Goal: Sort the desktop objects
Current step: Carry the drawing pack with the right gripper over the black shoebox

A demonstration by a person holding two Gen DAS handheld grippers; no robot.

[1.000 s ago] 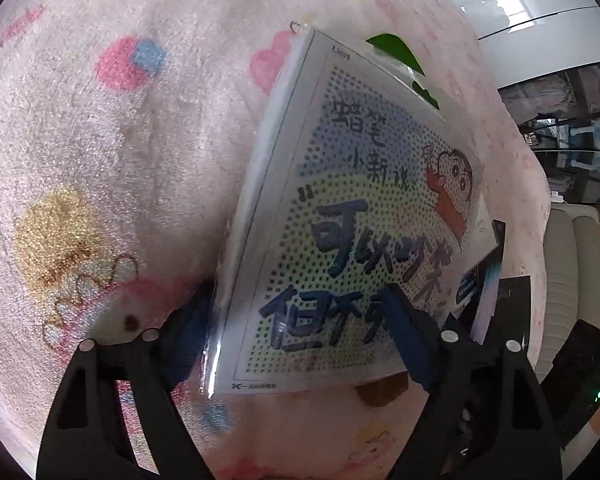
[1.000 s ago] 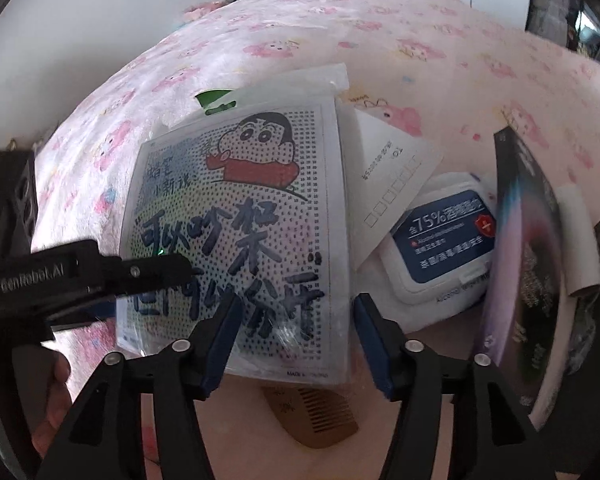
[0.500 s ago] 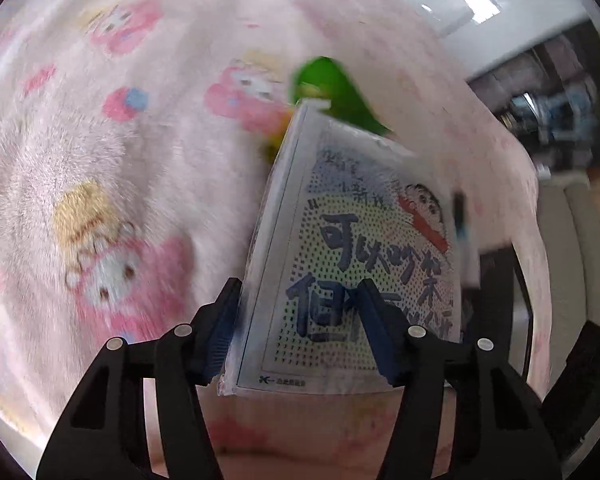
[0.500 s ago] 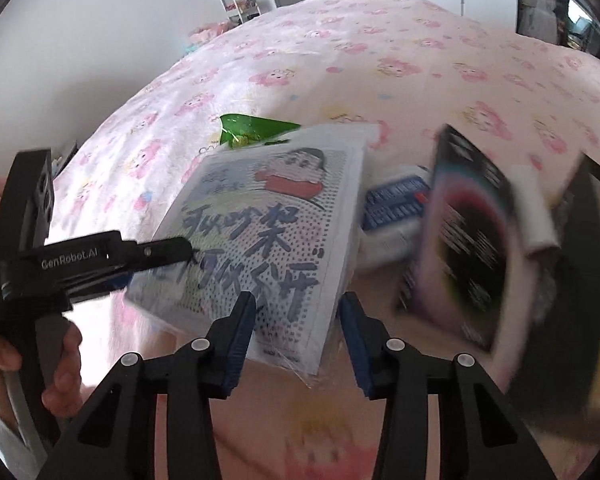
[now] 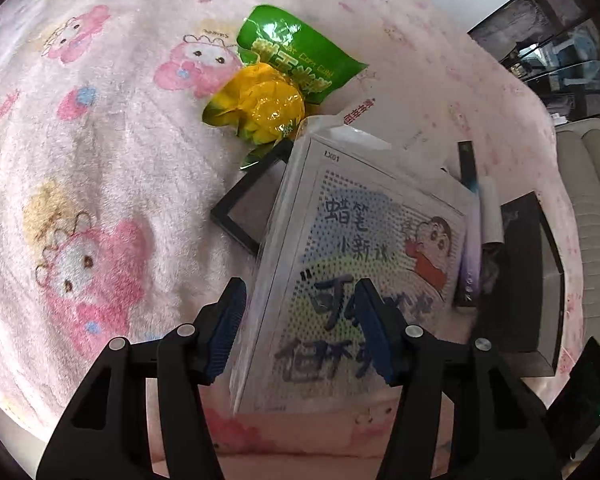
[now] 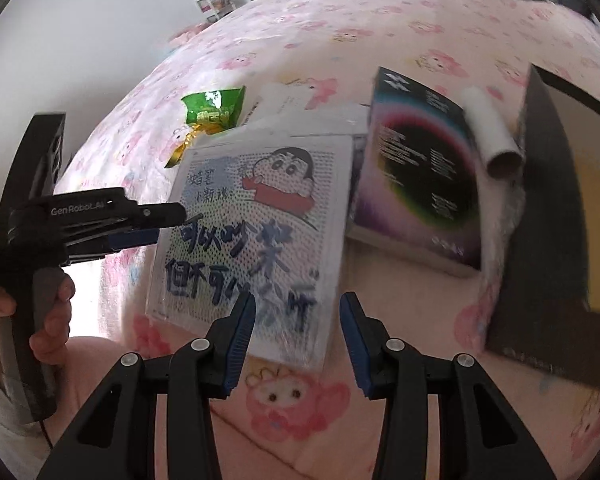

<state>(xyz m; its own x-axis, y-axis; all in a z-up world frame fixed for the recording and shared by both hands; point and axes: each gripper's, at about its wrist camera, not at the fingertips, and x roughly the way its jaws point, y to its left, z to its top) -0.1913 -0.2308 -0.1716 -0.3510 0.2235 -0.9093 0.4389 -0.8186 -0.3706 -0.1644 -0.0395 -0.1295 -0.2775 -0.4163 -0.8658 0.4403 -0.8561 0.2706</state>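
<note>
Left gripper (image 5: 302, 322) fingers astride a cartoon card pack (image 5: 364, 272), green snack bag (image 5: 296, 60) beyond, black frame (image 5: 252, 208) beneath, pink blanket (image 5: 80, 160)
</note>
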